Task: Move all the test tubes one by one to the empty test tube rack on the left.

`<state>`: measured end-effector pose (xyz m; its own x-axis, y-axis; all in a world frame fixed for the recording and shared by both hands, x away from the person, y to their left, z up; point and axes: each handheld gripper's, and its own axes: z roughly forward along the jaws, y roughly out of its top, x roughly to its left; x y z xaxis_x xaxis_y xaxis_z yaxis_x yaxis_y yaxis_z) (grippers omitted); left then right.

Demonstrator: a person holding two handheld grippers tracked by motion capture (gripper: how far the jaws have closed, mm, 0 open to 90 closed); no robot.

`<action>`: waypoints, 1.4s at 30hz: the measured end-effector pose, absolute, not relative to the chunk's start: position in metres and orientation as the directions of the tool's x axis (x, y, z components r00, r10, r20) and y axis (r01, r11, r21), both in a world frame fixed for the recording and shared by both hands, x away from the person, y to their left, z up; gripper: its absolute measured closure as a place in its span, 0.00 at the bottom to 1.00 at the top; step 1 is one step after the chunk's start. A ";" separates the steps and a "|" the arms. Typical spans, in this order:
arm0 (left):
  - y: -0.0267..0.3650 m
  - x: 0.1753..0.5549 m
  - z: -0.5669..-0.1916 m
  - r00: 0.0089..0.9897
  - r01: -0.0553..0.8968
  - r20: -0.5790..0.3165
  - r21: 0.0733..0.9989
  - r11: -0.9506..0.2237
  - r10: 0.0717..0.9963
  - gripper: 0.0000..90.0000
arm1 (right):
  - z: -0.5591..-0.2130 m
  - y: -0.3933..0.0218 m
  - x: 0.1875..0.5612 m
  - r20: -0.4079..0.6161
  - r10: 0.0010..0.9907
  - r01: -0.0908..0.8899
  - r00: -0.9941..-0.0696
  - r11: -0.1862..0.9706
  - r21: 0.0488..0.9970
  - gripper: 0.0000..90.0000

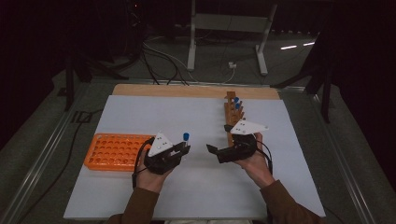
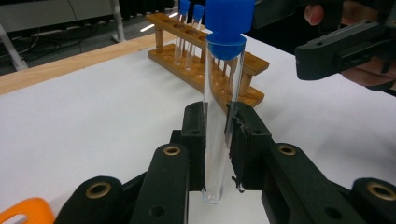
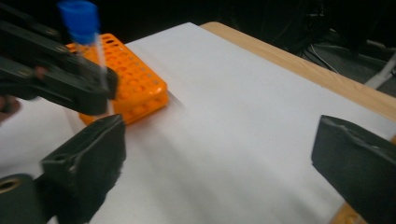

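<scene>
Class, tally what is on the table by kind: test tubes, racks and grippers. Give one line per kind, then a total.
Test tubes, blue-capped: 3, one held, two in the wooden rack
Racks: 2, wooden rack, orange rack
Grippers: 2, left gripper, right gripper
Total: 7

Glass, plastic, wood and a matt white sheet

My left tongs (image 2: 217, 154) are matt black plastic with brass-looking rivets, their pads rough at the edges; the tube (image 2: 218, 121) between them is clear, glossy glass or plastic with a smooth blue plastic cap (image 2: 227, 23). The rack (image 2: 205, 65) is varnished wood, the tray (image 3: 135, 79) shiny orange plastic, the worktop (image 2: 93, 121) a matt white sheet over bare wood.
</scene>
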<state>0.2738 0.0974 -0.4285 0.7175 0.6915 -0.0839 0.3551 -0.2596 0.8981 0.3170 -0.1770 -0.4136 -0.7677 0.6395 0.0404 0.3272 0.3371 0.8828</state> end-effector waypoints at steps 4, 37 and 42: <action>0.105 0.272 -0.425 0.711 0.352 -0.085 0.902 -0.249 0.698 0.87 | -0.419 -0.184 0.321 0.053 0.658 0.347 -0.751 0.325 0.880 0.00; 0.206 0.251 -0.399 0.539 0.321 -0.064 0.937 -0.135 0.840 0.87 | -0.425 -0.224 0.320 0.072 0.716 0.366 -0.694 0.266 0.892 0.00; 0.214 0.252 -0.406 0.509 0.327 -0.065 0.937 -0.123 0.858 0.87 | -0.426 -0.231 0.319 0.075 0.723 0.368 -0.687 0.257 0.894 0.00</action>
